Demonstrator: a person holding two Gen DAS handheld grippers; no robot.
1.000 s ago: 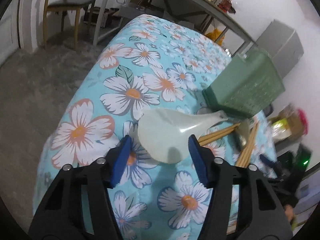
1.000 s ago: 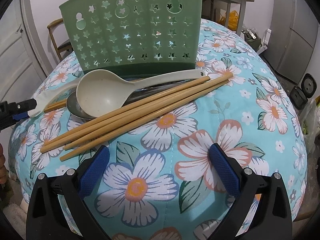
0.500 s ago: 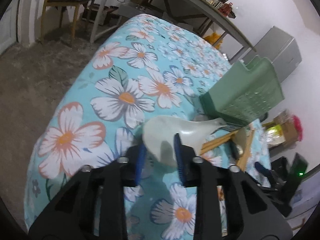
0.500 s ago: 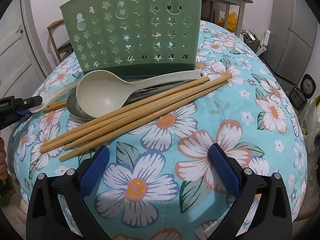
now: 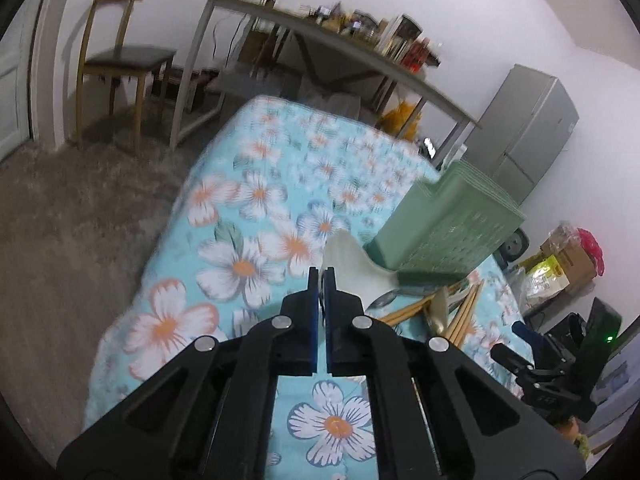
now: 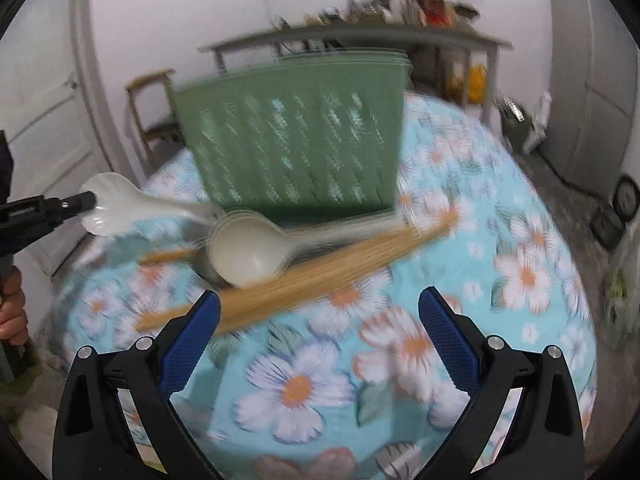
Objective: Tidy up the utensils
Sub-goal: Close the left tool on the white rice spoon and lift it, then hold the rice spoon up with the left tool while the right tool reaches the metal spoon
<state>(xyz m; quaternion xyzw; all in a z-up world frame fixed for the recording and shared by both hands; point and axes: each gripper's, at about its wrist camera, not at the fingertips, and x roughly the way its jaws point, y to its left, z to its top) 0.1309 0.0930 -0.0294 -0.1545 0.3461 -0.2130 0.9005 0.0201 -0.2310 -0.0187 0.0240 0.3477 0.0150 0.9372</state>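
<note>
My left gripper [image 5: 320,273] is shut on the broad end of a white rice paddle [image 5: 345,257] and holds it lifted off the floral tablecloth [image 5: 240,264]. In the right wrist view the paddle [image 6: 116,204] slants down from the left gripper [image 6: 86,200] toward a cream ladle [image 6: 244,252]. The ladle lies over a metal spoon [image 6: 206,270] and beside wooden chopsticks [image 6: 320,280], all in front of the upright green perforated utensil holder [image 6: 292,140]. My right gripper [image 6: 320,298] hangs open above the cloth near the chopsticks, holding nothing.
Behind the table stand a wooden chair [image 5: 120,60], a long grey desk [image 5: 340,52] with clutter, and a grey cabinet [image 5: 528,132]. Bags and boxes [image 5: 560,268] sit on the floor to the right. A person's hand [image 6: 12,312] shows at the left edge.
The left jaws closed on the white paddle's broad end and raised it off the cloth. The right gripper rose a little and stayed open.
</note>
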